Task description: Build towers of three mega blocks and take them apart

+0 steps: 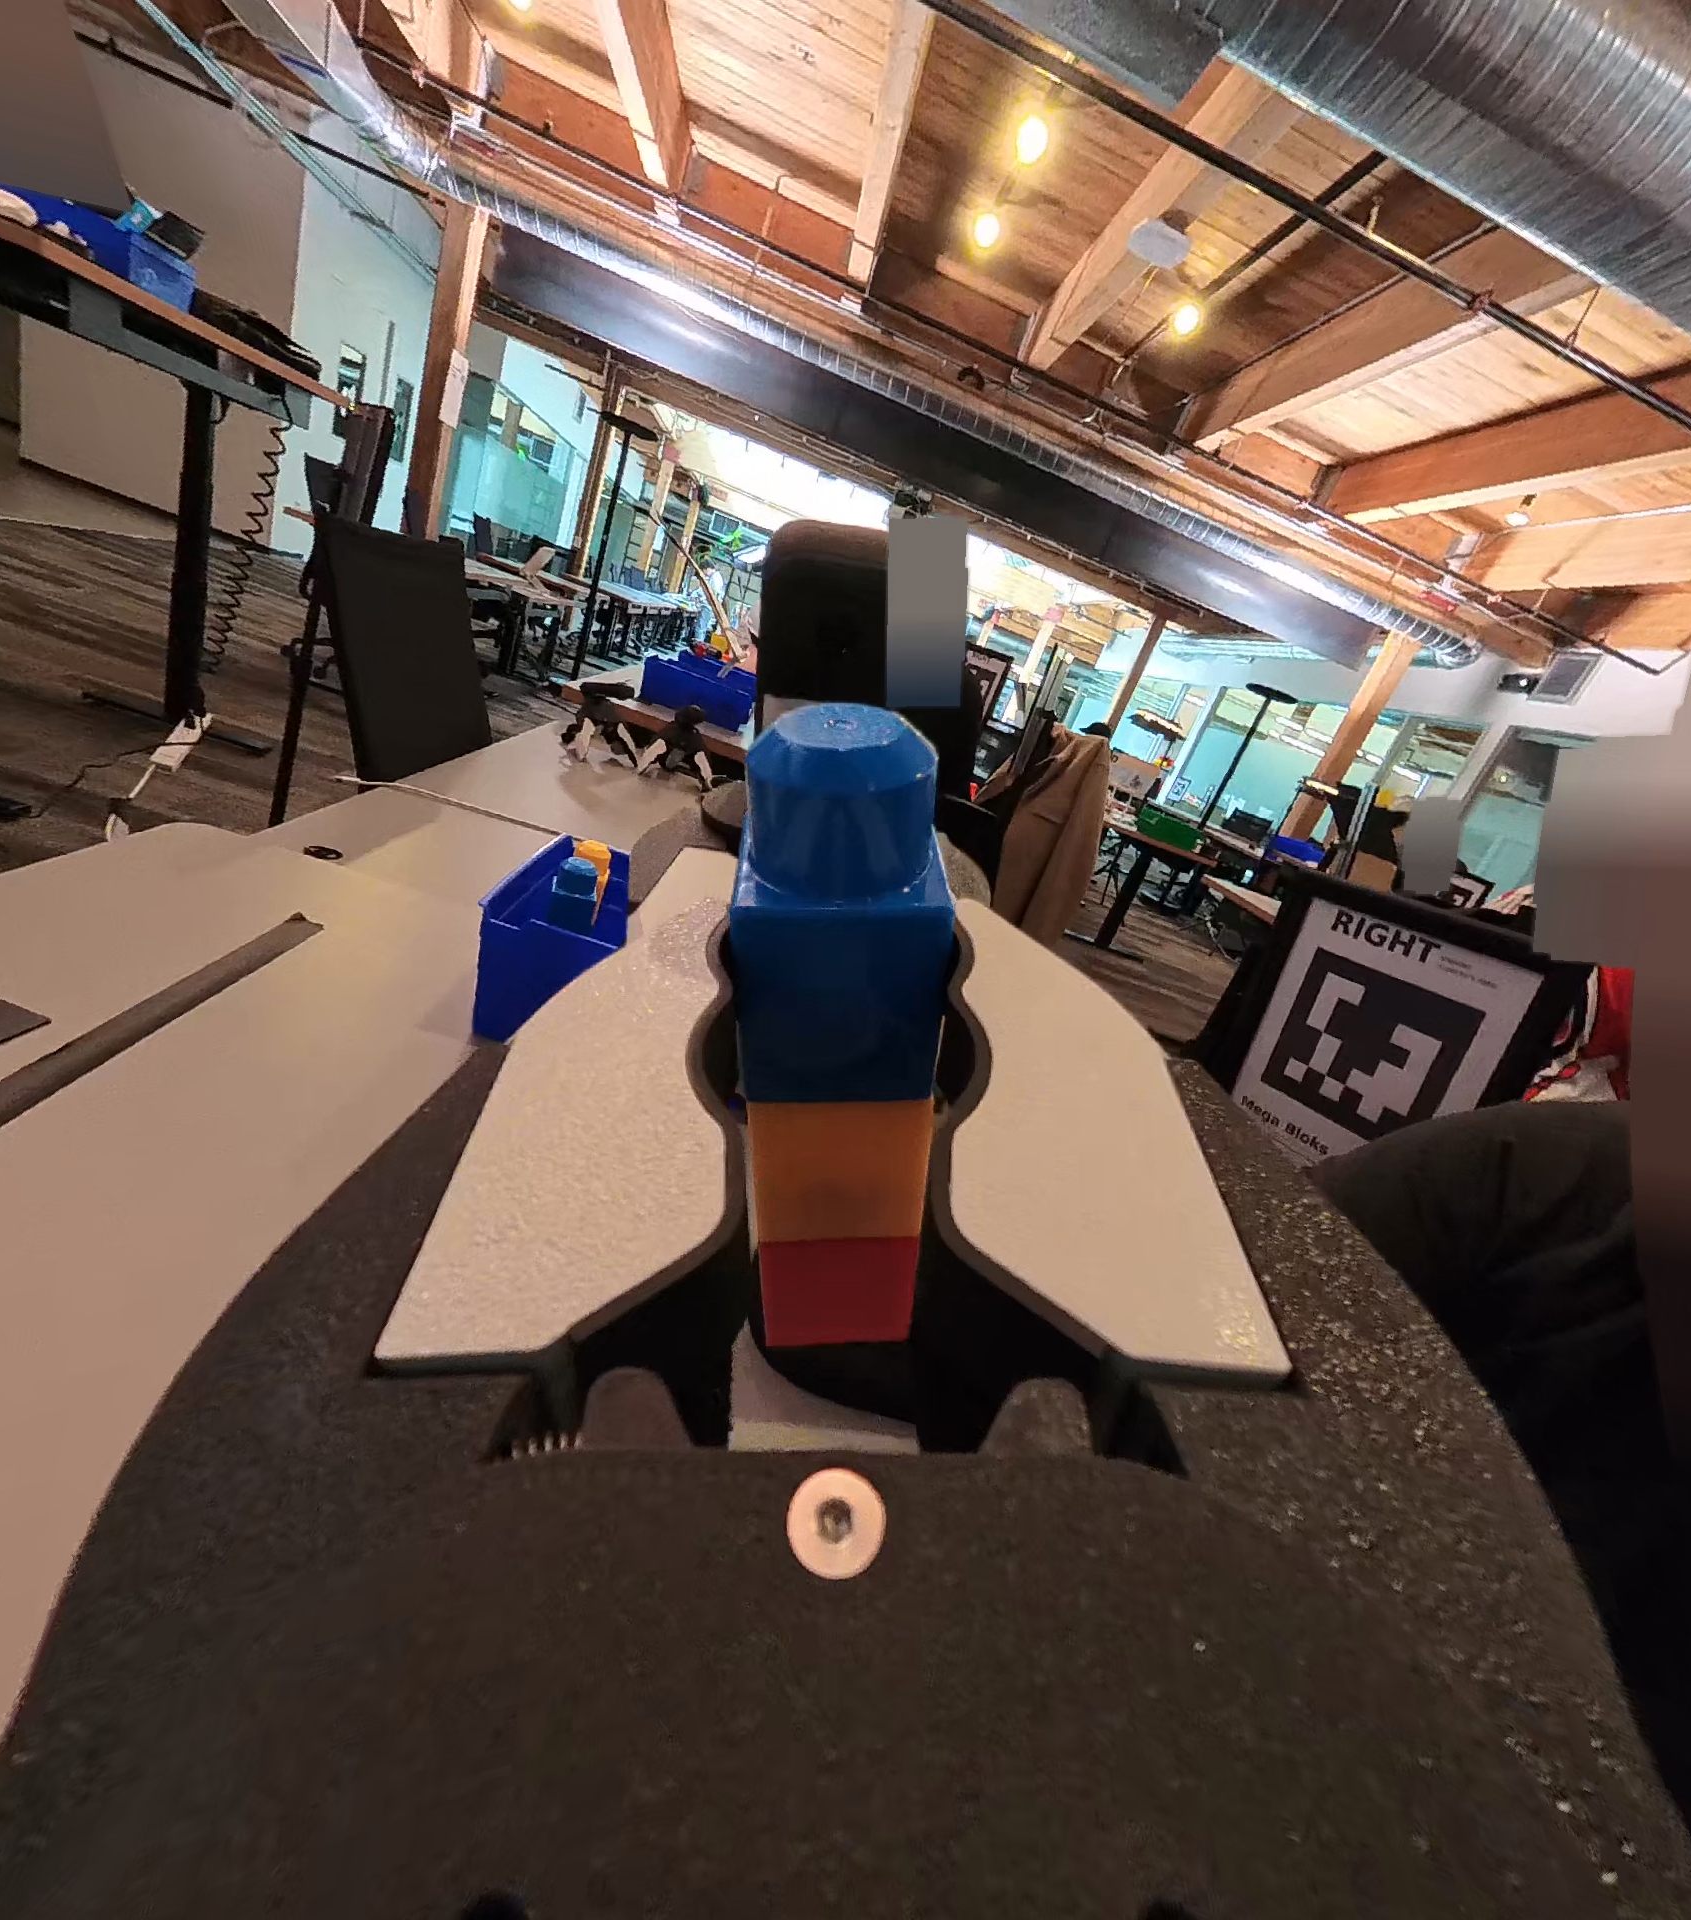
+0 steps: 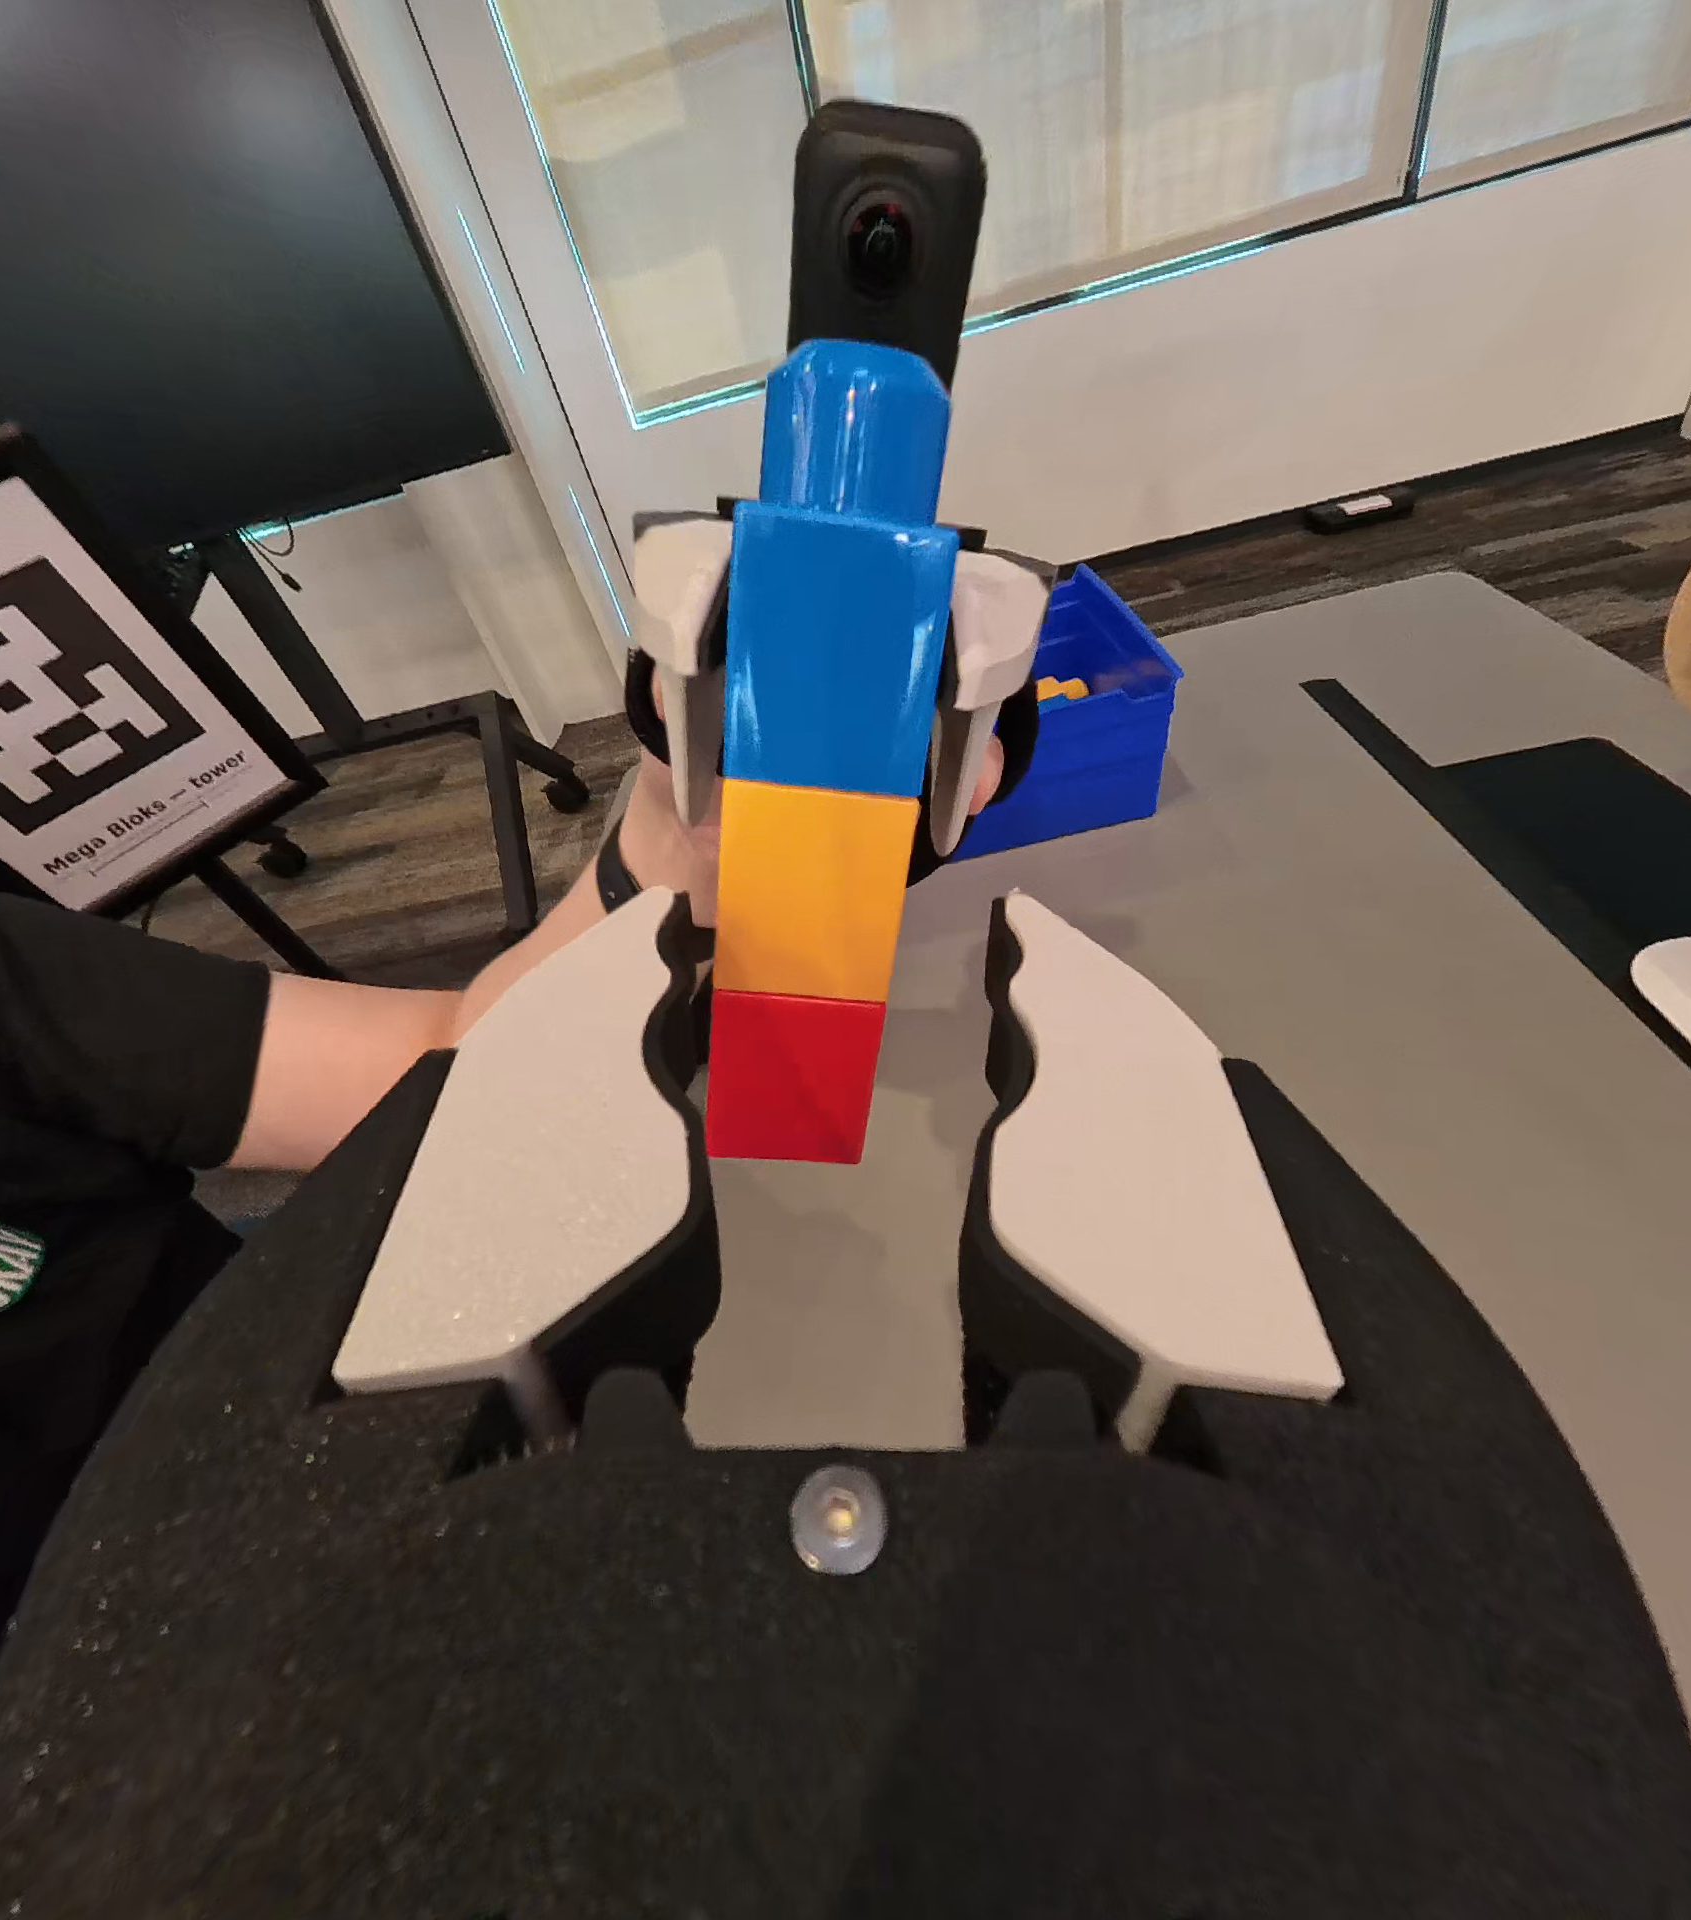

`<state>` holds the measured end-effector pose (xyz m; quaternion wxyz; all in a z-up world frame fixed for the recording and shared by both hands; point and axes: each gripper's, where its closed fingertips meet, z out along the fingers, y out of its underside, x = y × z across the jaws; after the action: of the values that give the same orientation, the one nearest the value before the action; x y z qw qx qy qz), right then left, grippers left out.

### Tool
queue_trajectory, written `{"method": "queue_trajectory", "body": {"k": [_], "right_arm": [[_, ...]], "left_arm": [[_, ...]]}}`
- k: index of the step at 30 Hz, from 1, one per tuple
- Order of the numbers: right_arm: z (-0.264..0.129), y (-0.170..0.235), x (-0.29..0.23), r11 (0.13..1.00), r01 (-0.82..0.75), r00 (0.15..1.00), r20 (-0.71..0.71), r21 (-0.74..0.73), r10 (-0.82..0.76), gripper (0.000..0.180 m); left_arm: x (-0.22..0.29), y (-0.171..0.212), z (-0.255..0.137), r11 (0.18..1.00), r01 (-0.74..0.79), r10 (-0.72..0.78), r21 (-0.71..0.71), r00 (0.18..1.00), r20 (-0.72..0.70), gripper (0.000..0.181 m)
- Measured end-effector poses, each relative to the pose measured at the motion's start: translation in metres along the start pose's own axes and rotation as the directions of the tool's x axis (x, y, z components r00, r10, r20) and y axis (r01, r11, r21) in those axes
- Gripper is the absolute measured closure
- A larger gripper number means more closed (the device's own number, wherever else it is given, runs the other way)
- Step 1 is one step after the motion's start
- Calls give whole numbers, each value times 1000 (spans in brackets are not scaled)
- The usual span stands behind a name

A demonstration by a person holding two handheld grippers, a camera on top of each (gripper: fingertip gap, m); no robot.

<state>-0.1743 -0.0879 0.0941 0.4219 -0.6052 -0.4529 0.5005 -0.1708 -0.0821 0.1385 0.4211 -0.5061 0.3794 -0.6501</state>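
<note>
A three-block tower stands complete: glossy blue plastic block with a round stud (image 2: 836,634) on top, orange plastic block (image 2: 810,883) in the middle, red plastic block (image 2: 789,1075) lowest; the left hand-held gripper (image 1: 841,997) is clenched on the blue block, holding the tower above the grey tabletop (image 2: 1340,987); the right hand-held gripper (image 2: 836,997) is released, its fingers flanking the lower blocks, apparently untouching; disassembly seemingly remains. The blue plastic bin (image 2: 1101,727) beyond is partly hidden, its contents indistinct.

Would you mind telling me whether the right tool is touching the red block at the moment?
Apart. The right wrist view shows the right tool open, with grey table visible between the red block and its right finger; the left-finger gap is narrow.
</note>
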Motion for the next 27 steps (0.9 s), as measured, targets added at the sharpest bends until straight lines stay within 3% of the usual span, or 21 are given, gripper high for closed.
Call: {"method": "queue_trajectory", "body": {"k": [9, 13, 22, 27], "right_arm": [[5, -1, -2, 999, 12, 997, -72, -37, -15, 127], [7, -2, -9, 997, 45, 997, -60, -57, -48, 145], [10, 3, -11, 988, 84, 987, -125, -127, -100, 144], [9, 0, -2, 974, 163, 955, -224, -155, -196, 144]], "left_arm": [[7, 2, 1, 999, -46, 45, -27, 999, -13, 146], [7, 3, 1, 998, -56, 55, -30, 998, -16, 146], [12, 7, 4, 994, -96, 94, -53, 995, -27, 146], [5, 1, -5, 993, -107, 110, -50, 993, 46, 113]]}}
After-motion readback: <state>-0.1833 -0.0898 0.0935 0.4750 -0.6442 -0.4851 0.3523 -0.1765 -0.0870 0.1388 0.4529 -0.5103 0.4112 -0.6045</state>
